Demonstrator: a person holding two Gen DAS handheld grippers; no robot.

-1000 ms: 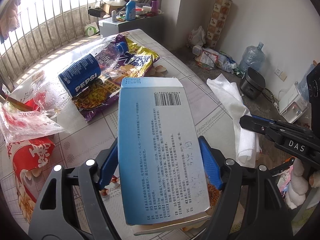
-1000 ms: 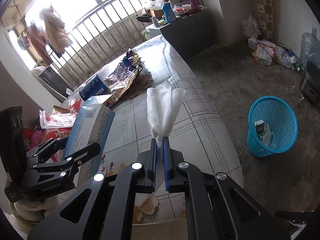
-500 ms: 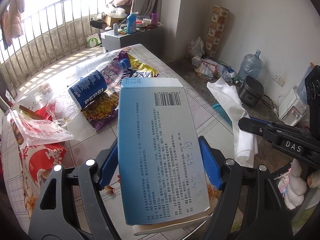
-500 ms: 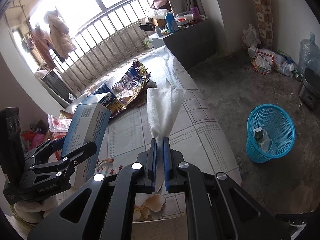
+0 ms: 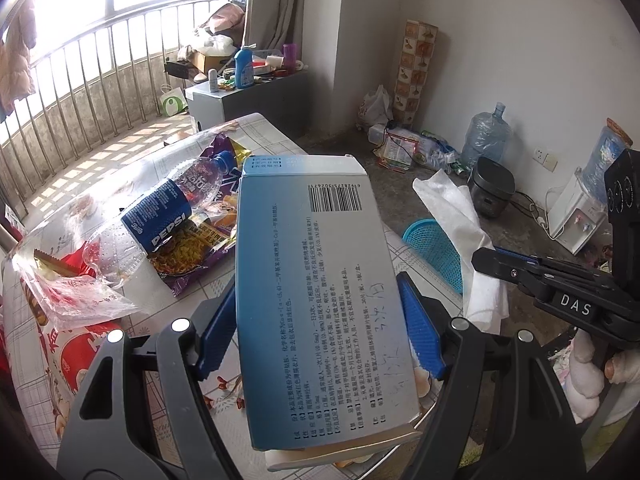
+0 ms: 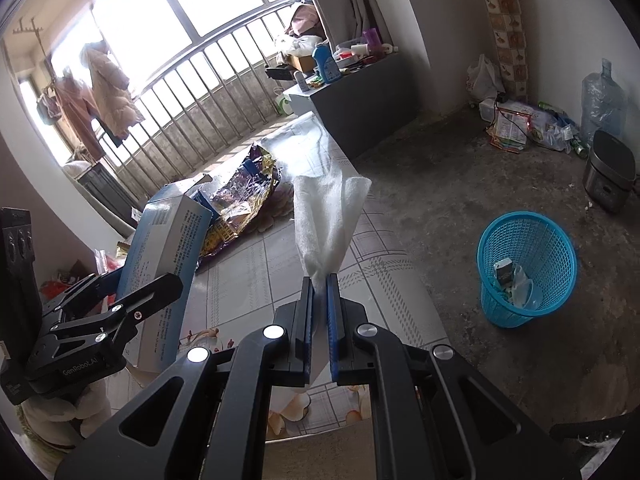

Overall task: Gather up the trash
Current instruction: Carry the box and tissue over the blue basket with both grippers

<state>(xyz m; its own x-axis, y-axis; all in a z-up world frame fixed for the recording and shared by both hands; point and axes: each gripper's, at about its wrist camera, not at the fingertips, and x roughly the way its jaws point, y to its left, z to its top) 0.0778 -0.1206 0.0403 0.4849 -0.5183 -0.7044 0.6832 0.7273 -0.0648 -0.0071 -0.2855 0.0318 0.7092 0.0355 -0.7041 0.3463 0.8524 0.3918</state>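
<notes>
- Two pieces of trash are in hand: the left tool (image 5: pixel 320 328) is clamped on a flat blue-and-white printed cardboard box (image 5: pixel 320 296), its blue pads pressing the long side edges; the right tool (image 6: pixel 319 292) is pinched closed on a crumpled white paper tissue (image 6: pixel 328 220).
- One round blue plastic mesh basket (image 6: pixel 528 268) stands on the concrete floor (image 6: pixel 460 184), beyond the edge of the tiled-pattern desk (image 6: pixel 248 272), ahead and to the right of the right tool and below both tools.
- By my judgement the right hand is nearer the basket, so the tissue would likely go in first.
- Lengthwise, the box points forward along the left tool's fingers (image 5: pixel 420 328), so it would have to tip end-down to enter the basket.
- Left on the desk: one clear Pepsi-labelled plastic bottle (image 5: pixel 160 224), lying on one purple-and-yellow foil snack bag (image 5: pixel 188 256), one clear plastic wrapper (image 5: pixel 68 284) and one red-printed bag (image 5: pixel 64 356).
</notes>
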